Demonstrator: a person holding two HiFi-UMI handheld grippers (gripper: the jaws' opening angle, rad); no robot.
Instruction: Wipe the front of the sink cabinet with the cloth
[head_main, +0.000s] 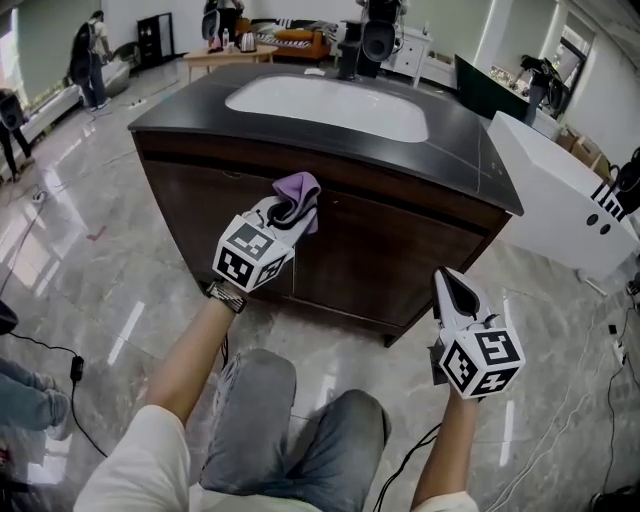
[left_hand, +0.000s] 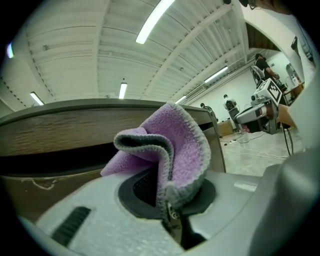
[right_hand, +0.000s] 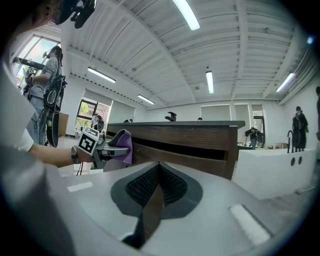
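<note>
A dark wooden sink cabinet (head_main: 380, 250) with a black top and a white basin (head_main: 330, 105) stands in front of me. My left gripper (head_main: 285, 213) is shut on a purple cloth (head_main: 300, 193) with a grey edge, held against the upper part of the cabinet front. In the left gripper view the cloth (left_hand: 172, 150) bunches up out of the closed jaws, right by the cabinet front (left_hand: 60, 132). My right gripper (head_main: 455, 295) hangs low to the right, away from the cabinet, shut with nothing in it. The right gripper view shows the cloth (right_hand: 122, 147) and the cabinet (right_hand: 200, 140) ahead.
A white unit (head_main: 560, 195) stands to the right of the cabinet. Cables (head_main: 610, 400) trail over the glossy marble floor. A person (head_main: 90, 55) stands at the far left, and tables and equipment fill the back. My knees (head_main: 300, 430) are below.
</note>
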